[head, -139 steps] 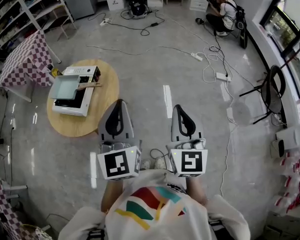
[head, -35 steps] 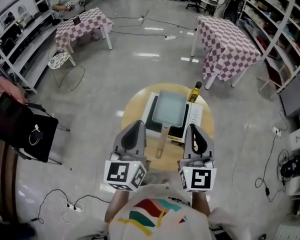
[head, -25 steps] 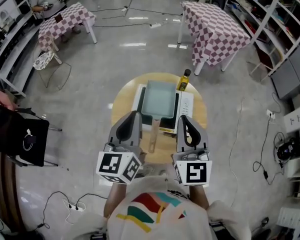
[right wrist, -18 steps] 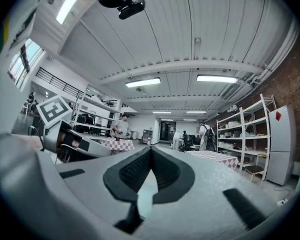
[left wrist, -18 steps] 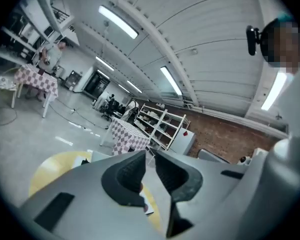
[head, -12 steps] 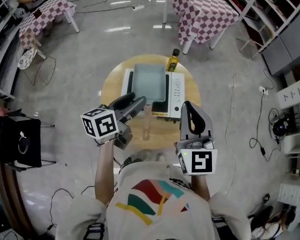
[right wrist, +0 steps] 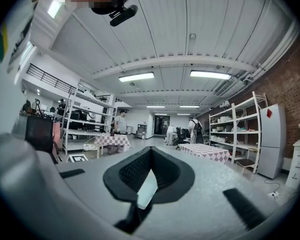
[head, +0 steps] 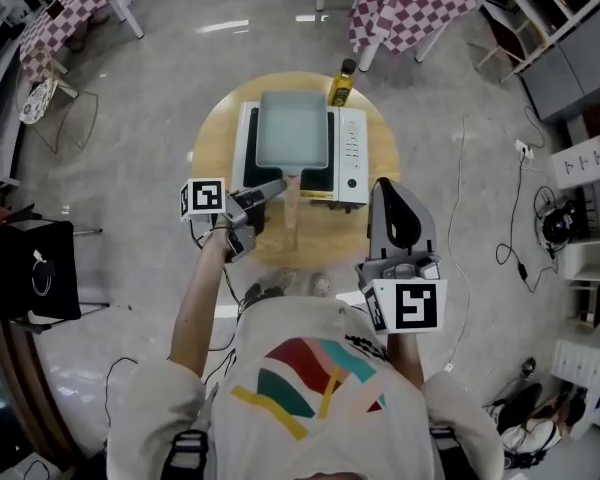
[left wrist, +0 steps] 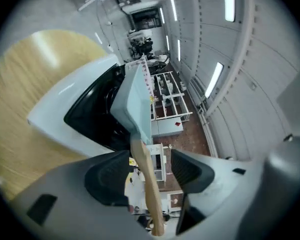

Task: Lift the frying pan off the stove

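Note:
A pale blue rectangular frying pan (head: 292,128) sits on a white stove (head: 350,153) with a black top. Its wooden handle (head: 291,213) points toward me. My left gripper (head: 276,189) lies rolled on its side at the handle. In the left gripper view the handle (left wrist: 149,184) runs between the left gripper (left wrist: 150,160) pads, whose jaws have just been opening and stand wide, with a gap on the right. The pan (left wrist: 135,101) stands ahead of them. My right gripper (head: 396,218) hovers to the right of the table, shut and empty, its own view (right wrist: 149,151) facing the room.
The stove rests on a small round wooden table (head: 212,153). A yellow oil bottle (head: 342,83) stands at the stove's far right corner. Checkered tables (head: 410,3) stand beyond. A black bag on a chair (head: 30,268) is at the left. Cables (head: 500,248) trail on the floor at the right.
The left gripper has dropped from beside the right one, rolled onto its side and opened around the pan's handle. The right gripper has barely moved. The head view has drawn closer over the table.

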### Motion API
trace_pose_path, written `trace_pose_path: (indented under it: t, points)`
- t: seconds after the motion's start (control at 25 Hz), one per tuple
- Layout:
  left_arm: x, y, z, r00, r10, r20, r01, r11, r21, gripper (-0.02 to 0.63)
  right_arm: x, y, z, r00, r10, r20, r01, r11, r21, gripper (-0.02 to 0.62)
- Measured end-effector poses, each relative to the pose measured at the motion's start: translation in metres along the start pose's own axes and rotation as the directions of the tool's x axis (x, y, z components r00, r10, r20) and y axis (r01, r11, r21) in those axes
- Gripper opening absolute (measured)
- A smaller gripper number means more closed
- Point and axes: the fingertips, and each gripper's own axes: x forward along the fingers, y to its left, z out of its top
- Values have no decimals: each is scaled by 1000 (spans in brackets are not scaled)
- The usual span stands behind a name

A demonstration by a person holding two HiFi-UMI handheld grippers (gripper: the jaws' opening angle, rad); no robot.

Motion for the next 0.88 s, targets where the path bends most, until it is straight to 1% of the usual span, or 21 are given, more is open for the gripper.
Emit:
trace_pose_path:
  t: [0.04, 0.12, 0.2, 0.24, 0.4, 0.6, 0.68, 0.8, 0.88]
  points:
    - [3, 3, -5, 999, -26, -21, 25, 999, -44, 238, -1, 0, -1, 1000, 1, -4, -1, 1000, 4, -6]
    - [9, 2, -22, 993, -73, -94, 63, 992, -110, 238, -2, 0, -2, 1000, 0, -9, 0, 1000, 12, -6]
    - [15, -1, -38, 977, -133, -164, 108, 982, -155, 238, -4, -1, -5, 1000, -2, -14, 2, 1000, 13, -6]
    - [18, -1, -43, 971, -156, -183, 125, 977, -172, 238, -5, -1, -6, 1000, -1, -17, 2, 1000, 11, -6]
    - [32, -3, -57, 953, -213, -217, 161, 959, -235, 236, -8, 1, -10, 999, 5, -34, -5, 1000, 5, -6]
    - [47, -12, -63, 925, -297, -238, 218, 925, -311, 227, -11, 2, -15, 999, 0, -52, 0, 1000, 4, -6]
    - [51, -16, -66, 916, -314, -251, 227, 919, -321, 187, -14, 1, -16, 998, -5, -59, 5, 1000, 3, -6]
    - [55, -20, -72, 907, -314, -281, 223, 923, -312, 77, -17, 0, -19, 998, -13, -69, 14, 1000, 4, -6]
    - [56, -21, -73, 905, -307, -295, 213, 926, -311, 55, -19, -1, -20, 997, -18, -76, 19, 1000, 7, -6]
